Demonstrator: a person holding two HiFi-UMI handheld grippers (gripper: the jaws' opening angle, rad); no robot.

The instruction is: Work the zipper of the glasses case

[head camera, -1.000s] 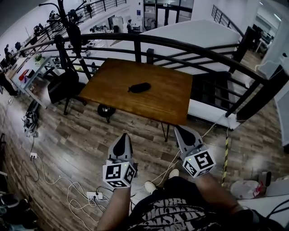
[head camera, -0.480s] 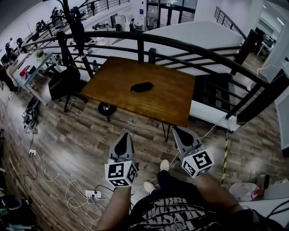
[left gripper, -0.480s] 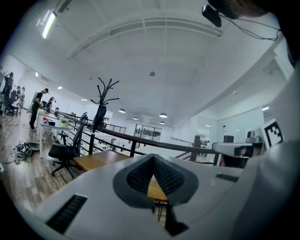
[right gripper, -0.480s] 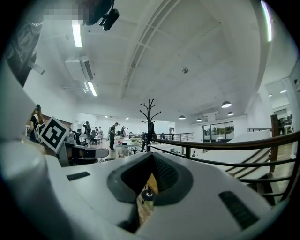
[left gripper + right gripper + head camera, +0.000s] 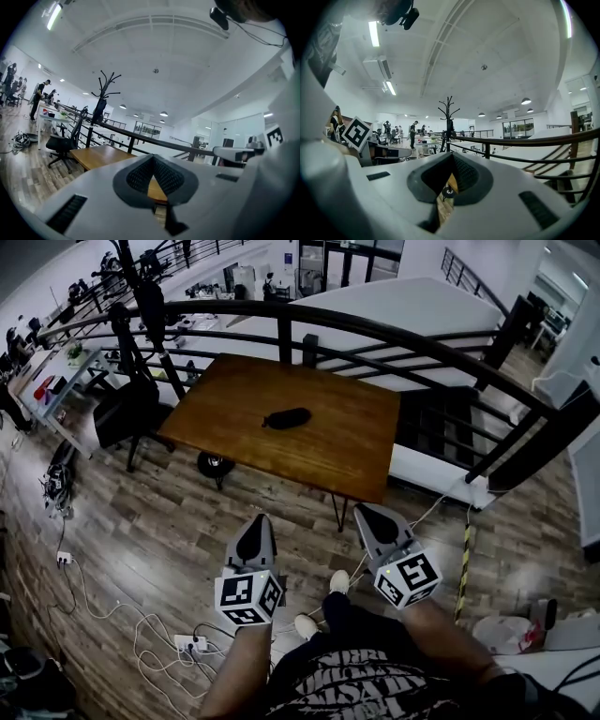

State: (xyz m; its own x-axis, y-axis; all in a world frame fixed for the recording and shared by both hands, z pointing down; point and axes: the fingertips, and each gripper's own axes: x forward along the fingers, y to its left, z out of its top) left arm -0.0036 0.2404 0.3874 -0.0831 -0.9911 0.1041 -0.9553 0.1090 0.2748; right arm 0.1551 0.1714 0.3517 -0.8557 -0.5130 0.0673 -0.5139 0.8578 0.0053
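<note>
The black glasses case (image 5: pixel 286 417) lies alone near the middle of the wooden worktop (image 5: pixel 328 451), zipped side not readable from here. Both grippers hang low over the plank floor (image 5: pixel 159 531), well apart from the case, which sits at their 12 o'clock. The left gripper (image 5: pixel 255 521) is clenched on nothing, tips meeting; the right gripper (image 5: pixel 367 515) is likewise closed and empty. A black railing (image 5: pixel 375 334) curves round the worktop's far side. An office chair (image 5: pixel 122 413) and a coat stand (image 5: pixel 150 306) stand at the worktop's 9 o'clock, and a black wheel (image 5: pixel 215 465) sits under its near edge. Cables (image 5: pixel 103 615) and a power strip (image 5: pixel 190 644) trail at the left gripper's 7 o'clock, and the person's shoes (image 5: pixel 307 626) stand between the grippers.
</note>
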